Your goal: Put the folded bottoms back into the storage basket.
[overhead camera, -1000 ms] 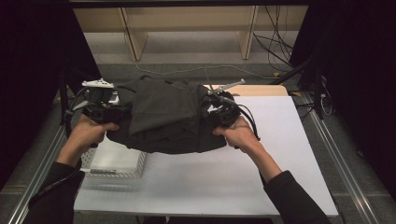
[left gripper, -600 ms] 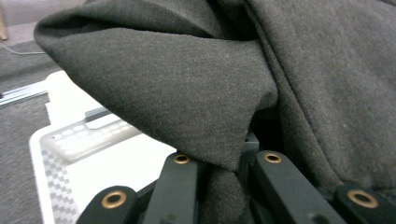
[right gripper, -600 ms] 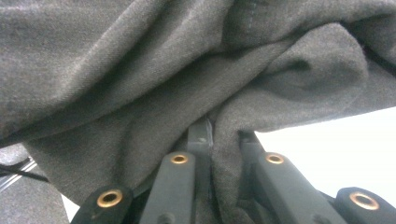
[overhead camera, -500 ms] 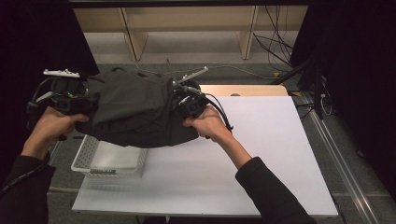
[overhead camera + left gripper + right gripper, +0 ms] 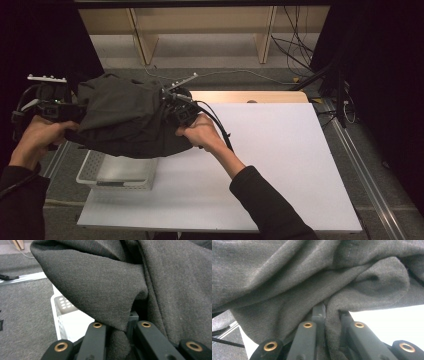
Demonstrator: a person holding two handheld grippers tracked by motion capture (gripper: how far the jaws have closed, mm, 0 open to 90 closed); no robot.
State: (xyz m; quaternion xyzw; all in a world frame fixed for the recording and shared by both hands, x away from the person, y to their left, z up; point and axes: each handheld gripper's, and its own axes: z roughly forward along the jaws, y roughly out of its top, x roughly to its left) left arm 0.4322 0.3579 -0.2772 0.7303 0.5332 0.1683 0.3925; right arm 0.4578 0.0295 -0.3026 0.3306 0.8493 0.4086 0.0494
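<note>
A dark grey cloth [image 5: 125,117] hangs bunched in the air between my two grippers, above the table's left edge. My left gripper [image 5: 70,112] holds its left side and my right gripper [image 5: 167,107] holds its right side. In the left gripper view the cloth [image 5: 140,282] is pinched between the black jaws, with my left gripper [image 5: 120,327] shut on a fold. In the right gripper view the cloth [image 5: 312,282] is likewise clamped, my right gripper [image 5: 330,315] shut on it. A white perforated basket [image 5: 120,172] sits right under the hanging cloth.
The white table top [image 5: 270,160] stretches to the right of the basket. A wooden strip [image 5: 250,96] runs along its far edge. Cables [image 5: 300,45] and shelf legs stand on the floor behind. The basket's corner [image 5: 62,312] shows below the cloth in the left gripper view.
Both grippers have carried the cloth to the left, from over the table's back middle to above the basket at the left edge. Both grips have stayed shut.
</note>
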